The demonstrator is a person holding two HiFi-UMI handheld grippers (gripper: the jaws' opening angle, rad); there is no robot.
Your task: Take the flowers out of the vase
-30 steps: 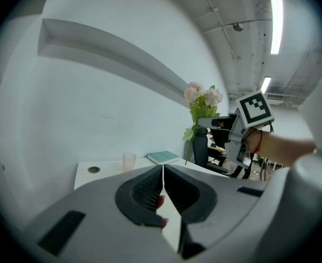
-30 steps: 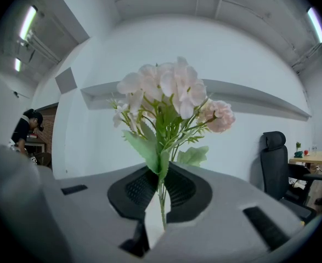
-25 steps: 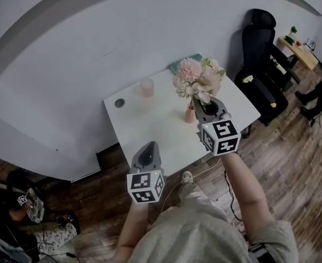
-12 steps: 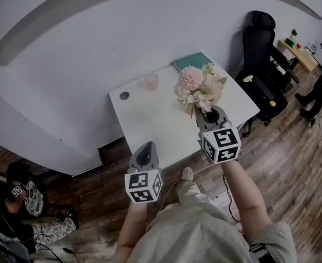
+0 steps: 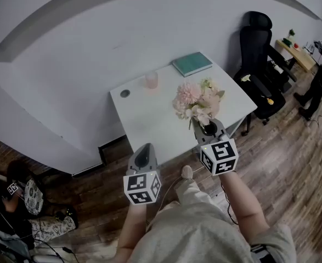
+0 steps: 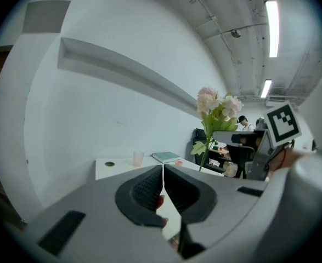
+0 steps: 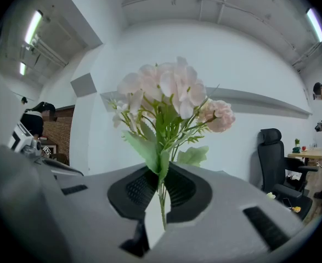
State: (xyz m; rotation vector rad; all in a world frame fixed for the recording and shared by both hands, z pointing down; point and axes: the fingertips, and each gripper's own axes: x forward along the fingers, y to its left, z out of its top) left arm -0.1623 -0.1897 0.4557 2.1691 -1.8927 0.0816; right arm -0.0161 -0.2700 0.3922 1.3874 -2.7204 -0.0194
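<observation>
- Over the near right part of the white table (image 5: pixel 150 119), the flowers (image 5: pixel 198 98) are held up by the right gripper (image 5: pixel 200 124). Pink and cream heads, green leaves.
- Right gripper view: the right gripper (image 7: pixel 161 171) has its jaws clamped on the green stems just under the lowest leaves. The flowers (image 7: pixel 169 92) stand upright above the pads, and one thin stem end hangs free below them.
- The left gripper (image 5: pixel 145 148) is at the table's near edge, left of the right one and well apart from the bouquet.
- Left gripper view: the left gripper (image 6: pixel 163 171) has its jaws pressed together, only a hairline slit between the pads and nothing in it.
- Same view: the flowers (image 6: pixel 216 107) show up and to the right, with the right gripper's marker cube (image 6: pixel 284 122) just beside them.
- On the table: a teal book (image 5: pixel 192 63) at the far right corner, a pink cup (image 5: pixel 151 80) near the far edge, and a small dark round thing (image 5: pixel 125 93) toward the far left corner.
- I cannot make out the vase in the head view.
- A tiny pinkish thing (image 6: pixel 178 163) sits on the table in the left gripper view, too small to tell what it is.
- A black office chair (image 5: pixel 259 48) stands right of the table, on a wood floor (image 5: pixel 292 147).
</observation>
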